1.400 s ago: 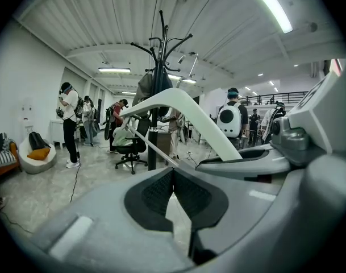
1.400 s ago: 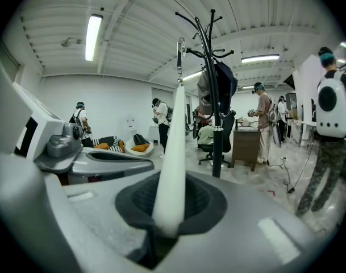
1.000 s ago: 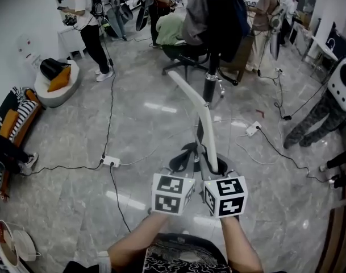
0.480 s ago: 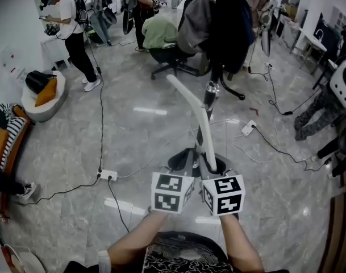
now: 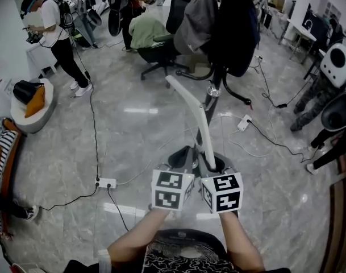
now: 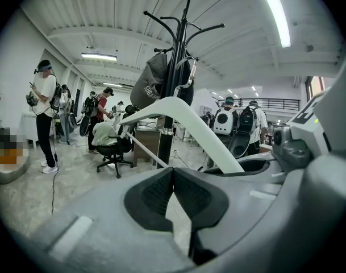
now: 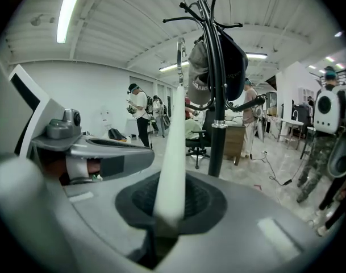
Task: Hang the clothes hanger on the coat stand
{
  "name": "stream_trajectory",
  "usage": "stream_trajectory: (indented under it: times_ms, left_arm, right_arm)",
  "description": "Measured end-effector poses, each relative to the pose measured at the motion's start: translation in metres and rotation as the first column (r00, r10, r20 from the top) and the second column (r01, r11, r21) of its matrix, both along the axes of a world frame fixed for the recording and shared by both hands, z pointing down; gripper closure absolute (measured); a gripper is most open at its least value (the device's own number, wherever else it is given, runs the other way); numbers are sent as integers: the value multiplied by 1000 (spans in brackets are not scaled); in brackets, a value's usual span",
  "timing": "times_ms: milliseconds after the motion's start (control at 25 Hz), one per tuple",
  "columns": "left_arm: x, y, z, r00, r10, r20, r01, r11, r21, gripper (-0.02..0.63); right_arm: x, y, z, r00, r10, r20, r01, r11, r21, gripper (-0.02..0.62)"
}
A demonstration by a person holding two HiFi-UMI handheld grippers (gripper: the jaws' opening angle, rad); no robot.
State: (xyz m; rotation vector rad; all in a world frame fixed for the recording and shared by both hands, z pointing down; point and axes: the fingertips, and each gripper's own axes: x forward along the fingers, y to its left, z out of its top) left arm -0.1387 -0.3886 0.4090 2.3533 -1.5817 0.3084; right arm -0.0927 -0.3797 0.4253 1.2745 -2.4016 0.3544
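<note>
A white clothes hanger [image 5: 196, 115] rises from my right gripper [image 5: 213, 165], which is shut on its lower end. In the right gripper view the hanger [image 7: 174, 152] stands up between the pads of the right gripper [image 7: 170, 209], its metal hook at the top. The black coat stand [image 5: 211, 92] is just beyond the hanger, with dark garments and bags on its top hooks. It shows as a tall black pole in both gripper views: coat stand [image 6: 171, 84] and coat stand [image 7: 217, 95]. My left gripper [image 5: 183, 155] is beside the right one. In its own view the left gripper [image 6: 172, 178] is shut with nothing in it.
An office chair [image 5: 161, 53] draped with a green garment stands behind the stand. A power strip [image 5: 106, 182] and cables [image 5: 263, 135] lie on the grey floor. Several people stand at the back, one person [image 5: 53, 36] at the left. A round seat [image 5: 28, 104] sits by the left wall.
The coat stand and the room have slid nearer and lower in the head view. Both grippers and the hanger keep the same pose relative to each other.
</note>
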Motion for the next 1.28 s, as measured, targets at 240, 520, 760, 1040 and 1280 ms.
stream_trajectory:
  times_ms: [240, 520, 760, 1040, 1280]
  left_arm:
    - [-8, -19, 4, 999, 38, -8, -38, 999, 2, 601]
    - [-13, -35, 10, 997, 83, -2, -83, 997, -4, 601]
    - [-16, -50, 15, 994, 113, -3, -113, 994, -1, 601]
    - [-18, -67, 15, 990, 143, -11, -142, 990, 3, 601]
    - [-20, -77, 21, 988, 155, -11, -155, 988, 1, 601]
  right_arm:
    - [-11, -16, 7, 999, 34, -12, -35, 999, -5, 548]
    - [-15, -35, 14, 997, 79, -18, -80, 997, -7, 548]
    - [-14, -53, 21, 994, 110, -27, -110, 994, -8, 548]
    - [-19, -70, 30, 990, 136, -41, -137, 990, -28, 548]
    - [-22, -86, 48, 988, 145, -60, -148, 987, -58, 548]
